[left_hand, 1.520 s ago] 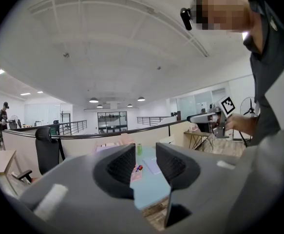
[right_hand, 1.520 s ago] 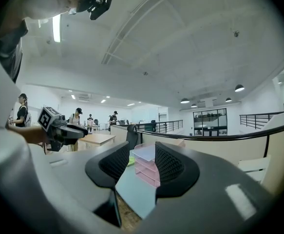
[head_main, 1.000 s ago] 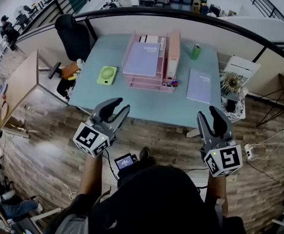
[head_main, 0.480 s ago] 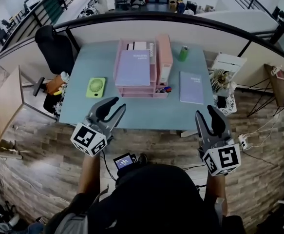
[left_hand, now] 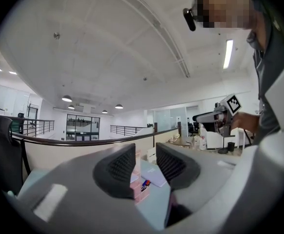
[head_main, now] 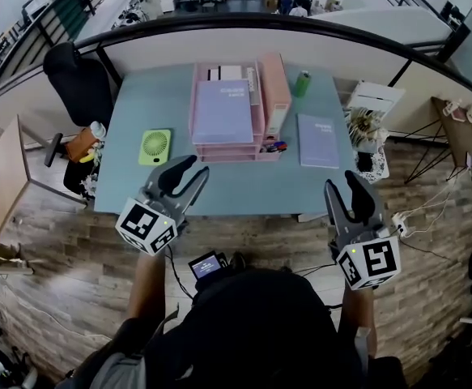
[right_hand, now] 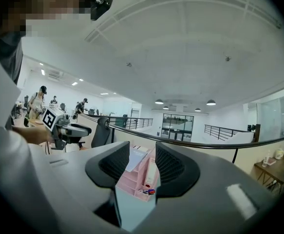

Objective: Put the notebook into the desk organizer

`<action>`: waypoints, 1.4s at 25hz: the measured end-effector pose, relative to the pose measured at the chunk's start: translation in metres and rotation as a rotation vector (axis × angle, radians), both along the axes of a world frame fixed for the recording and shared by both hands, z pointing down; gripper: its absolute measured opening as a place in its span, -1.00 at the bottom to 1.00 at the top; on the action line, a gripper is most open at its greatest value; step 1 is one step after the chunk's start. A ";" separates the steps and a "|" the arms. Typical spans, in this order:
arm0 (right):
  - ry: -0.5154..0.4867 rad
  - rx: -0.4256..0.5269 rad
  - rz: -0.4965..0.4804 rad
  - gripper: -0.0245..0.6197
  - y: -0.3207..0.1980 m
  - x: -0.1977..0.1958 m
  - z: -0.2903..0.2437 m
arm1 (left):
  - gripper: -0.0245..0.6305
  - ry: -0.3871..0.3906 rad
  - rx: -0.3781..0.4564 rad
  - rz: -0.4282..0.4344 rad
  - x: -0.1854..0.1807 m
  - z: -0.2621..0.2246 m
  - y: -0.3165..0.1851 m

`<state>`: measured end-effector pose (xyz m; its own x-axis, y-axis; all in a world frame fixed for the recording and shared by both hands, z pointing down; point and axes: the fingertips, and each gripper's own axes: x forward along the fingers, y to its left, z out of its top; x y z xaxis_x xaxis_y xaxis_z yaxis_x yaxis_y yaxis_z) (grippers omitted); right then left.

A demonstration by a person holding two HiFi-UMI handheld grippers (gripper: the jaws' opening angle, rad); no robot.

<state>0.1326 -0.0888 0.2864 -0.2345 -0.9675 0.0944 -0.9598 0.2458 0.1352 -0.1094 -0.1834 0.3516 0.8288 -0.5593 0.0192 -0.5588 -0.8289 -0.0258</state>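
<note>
- We see the notebook (head_main: 317, 140) lying flat on the right part of the worktop (head_main: 219, 186). It is just right of the desk organizer (head_main: 277, 96), with a thin strip of bare top between them. Neither gripper touches it.
- The notebook's right side is near the worktop's right edge. A cluttered side stand (head_main: 375, 132) sits just past that edge.
- Open room: a wide bare band runs from the notebook and organizer down to the near edge, and beyond that is wood floor (head_main: 244, 235).
- The organizer stands mid-back, with its rear near the back edge under the curved rail (head_main: 260, 23). Its top tray already carries a second book (head_main: 223, 110). The upright section is on the notebook's side.
- A green fan (head_main: 155, 147) lies left of the organizer, apart from it. A green bottle (head_main: 302, 83) stands near the back edge, right of the upright section. A chair (head_main: 78, 83) sits off the back-left corner.
- Left gripper (head_main: 193, 170): jaws spread, nothing between the pads. Through the gap we see only the far organizer and notebook. In the head view its tips overlap the near edge, left of centre.
- Right gripper (head_main: 345, 186): jaws spread and empty, with the organizer far off in the gap. Its tips overlap the near edge, below the notebook.
- Versus a second ago: the near edge ran slanted across the head view and now runs level.
- The left gripper reaches further over the near edge than it did.
- The jaw gaps look the same on both grippers. The notebook, organizer, fan and bottle have kept their spots on the worktop.
</note>
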 end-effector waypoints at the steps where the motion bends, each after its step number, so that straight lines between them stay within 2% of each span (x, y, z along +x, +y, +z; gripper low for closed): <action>1: 0.003 -0.003 -0.003 -0.44 -0.001 -0.003 0.001 | -0.34 0.003 -0.005 -0.003 -0.003 0.002 -0.002; 10: 0.011 -0.027 -0.045 -0.44 -0.015 -0.019 0.007 | -0.34 0.019 -0.039 -0.048 -0.021 0.016 -0.008; 20: 0.022 -0.024 -0.148 -0.44 -0.040 -0.022 0.004 | -0.34 0.008 -0.091 -0.140 -0.026 0.037 -0.012; 28: 0.041 -0.039 -0.186 -0.44 -0.050 -0.005 0.006 | -0.33 0.079 -0.178 -0.189 -0.012 0.062 -0.029; 35: 0.049 -0.069 -0.171 -0.44 -0.049 0.022 0.014 | -0.30 0.161 -0.295 -0.218 0.003 0.097 -0.053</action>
